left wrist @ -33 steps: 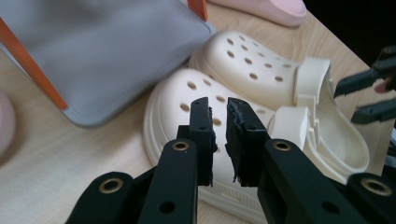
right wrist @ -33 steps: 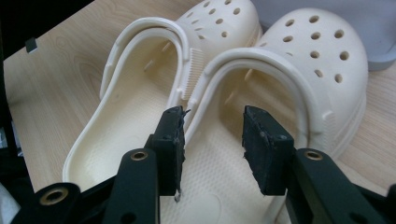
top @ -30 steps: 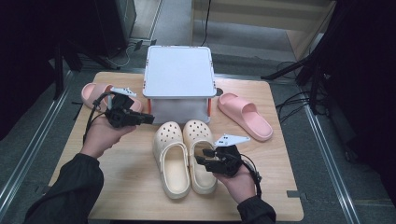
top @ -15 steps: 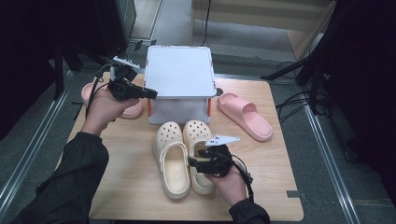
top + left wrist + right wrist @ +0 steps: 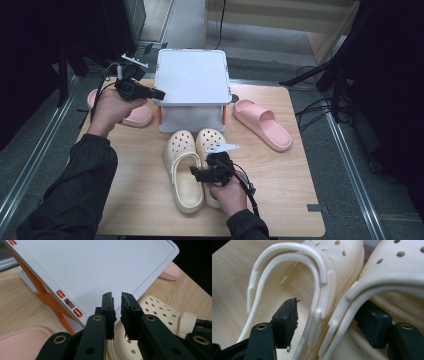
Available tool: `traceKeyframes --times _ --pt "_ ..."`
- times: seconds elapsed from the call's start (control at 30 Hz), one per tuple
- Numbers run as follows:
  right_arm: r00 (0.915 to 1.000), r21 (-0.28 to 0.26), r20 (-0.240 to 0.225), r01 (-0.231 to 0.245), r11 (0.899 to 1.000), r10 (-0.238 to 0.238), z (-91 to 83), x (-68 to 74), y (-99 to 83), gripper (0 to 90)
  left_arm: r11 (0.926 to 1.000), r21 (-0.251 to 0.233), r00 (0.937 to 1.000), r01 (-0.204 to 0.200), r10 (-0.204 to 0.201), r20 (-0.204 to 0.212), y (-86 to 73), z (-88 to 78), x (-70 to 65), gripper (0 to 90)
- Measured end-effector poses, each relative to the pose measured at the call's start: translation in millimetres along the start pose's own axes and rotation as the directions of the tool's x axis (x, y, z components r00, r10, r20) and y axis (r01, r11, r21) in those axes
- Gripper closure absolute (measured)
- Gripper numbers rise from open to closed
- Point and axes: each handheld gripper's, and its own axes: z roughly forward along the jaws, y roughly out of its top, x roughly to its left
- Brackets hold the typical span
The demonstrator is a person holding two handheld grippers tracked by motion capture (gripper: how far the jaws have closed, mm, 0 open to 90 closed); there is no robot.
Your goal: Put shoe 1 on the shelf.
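Right claw (image 5: pixel 196 173) straddling the adjoining walls of two clogs; left claw (image 5: pixel 158 94) at the box (image 5: pixel 192 75).

The cream clogs (image 5: pixel 186 172) lie side by side near the counter's (image 5: pixel 280 200) front edge, toes toward the box. The right claw's jaws have just been opening: now spread, one inside each clog, pads apparently clear of the walls. The left claw hovers over the box lid's left edge, jaws nearly pressed together, pinching nothing.

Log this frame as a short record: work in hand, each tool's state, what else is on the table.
work: pair of cream clogs being gripped together
right tool: jaws just opened wide, one inside each clog, straddling both inner walls
left tool: nearly shut, empty, raised over the white box
also on table: two pink slides, one either side of the box
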Motion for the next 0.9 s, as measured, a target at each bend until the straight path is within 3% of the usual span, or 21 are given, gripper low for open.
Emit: traceKeyframes --times 0.13,0.17,0.3,0.43,0.5,0.67,0.7,0.9 --pt "0.9999 0.016 0.014 -0.007 1.000 0.006 5.6 -0.3 3.7 36.1 1.0000 0.003 1.0000 0.000 0.000 -0.006 -1.0 4.0 2.4 80.7" --pt "0.9994 0.025 0.034 -0.004 1.000 0.003 8.2 0.8 5.7 38.7 0.9998 0.014 0.9998 -0.016 0.016 -0.012 -2.0 6.5 2.8 80.8" --pt "0.9975 0.026 0.070 -0.010 1.000 0.008 10.9 1.6 7.6 44.6 0.9998 0.010 0.9998 -0.016 0.016 -0.015 -3.0 6.0 2.7 81.0" --pt "0.9972 0.026 0.071 -0.025 0.999 0.024 14.6 1.2 7.3 45.9 0.9998 0.011 0.9996 -0.015 0.016 -0.024 -3.0 6.1 1.4 81.2" --pt "0.9961 0.032 0.068 -0.059 0.998 0.057 16.8 0.3 6.8 48.1 0.9999 0.009 0.9995 -0.014 0.014 -0.027 -3.2 6.2 1.0 81.4" --pt "0.9929 0.009 0.105 -0.057 0.998 0.056 15.1 2.5 5.9 57.2 0.9999 0.007 0.9995 -0.014 0.014 -0.028 -3.5 6.2 0.8 81.5" --pt "0.9887 -0.013 0.136 -0.062 0.998 0.063 12.6 3.8 4.9 63.7 0.9999 0.008 0.9995 -0.014 0.015 -0.028 -3.6 6.1 0.7 81.5" --pt "0.9876 -0.023 0.137 -0.075 0.997 0.077 8.2 -1.6 5.7 66.2 0.9999 0.004 0.9995 -0.011 0.011 -0.028 -4.0 6.3 0.2 81.9"
